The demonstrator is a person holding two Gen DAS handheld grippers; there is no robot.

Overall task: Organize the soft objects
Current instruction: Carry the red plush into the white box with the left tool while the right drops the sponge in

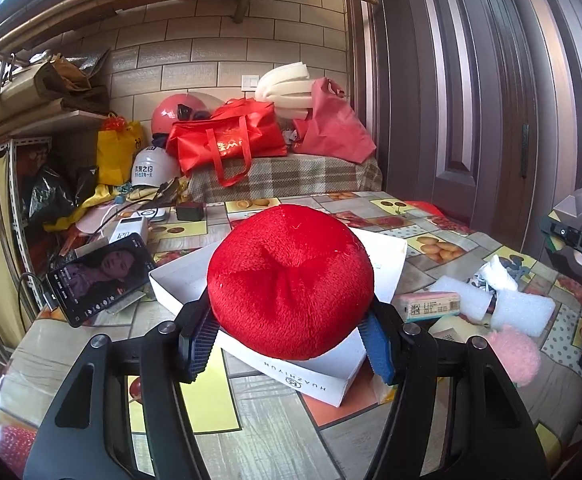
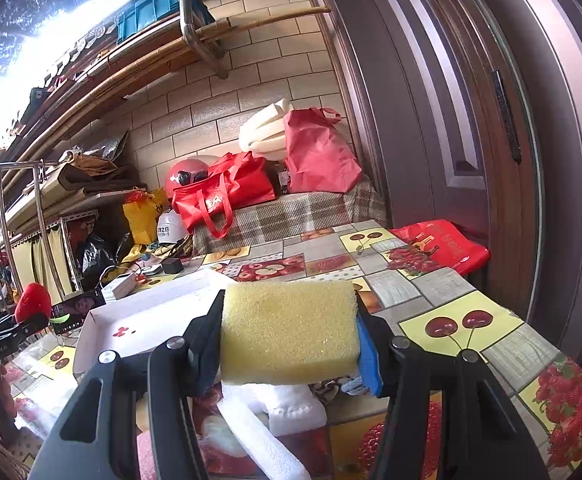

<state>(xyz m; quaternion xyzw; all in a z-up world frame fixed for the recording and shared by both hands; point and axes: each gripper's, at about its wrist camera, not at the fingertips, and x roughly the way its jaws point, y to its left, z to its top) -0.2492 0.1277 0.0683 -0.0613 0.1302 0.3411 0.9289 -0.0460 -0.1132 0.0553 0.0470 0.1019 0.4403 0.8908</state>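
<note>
While fingers grip, red plush [image 1: 289, 282] above white box [image 1: 163, 285] (sponge [image 2: 289, 330] aloft)

The plush ball [image 1: 291, 280] is sitting between the fingers [image 1: 197, 340] of the left gripper [image 1: 291, 344], hanging over the shallow box [image 1: 331, 384] lying on the tabletop [image 1: 431, 216]. At nine o'clock of the box a phone [image 1: 99, 276] is leaning. At three o'clock foam pieces [image 1: 523, 308] are lying. The right gripper [image 2: 291, 356] is holding the sponge [image 2: 291, 332] above more foam, with the box at its ten o'clock.
</note>
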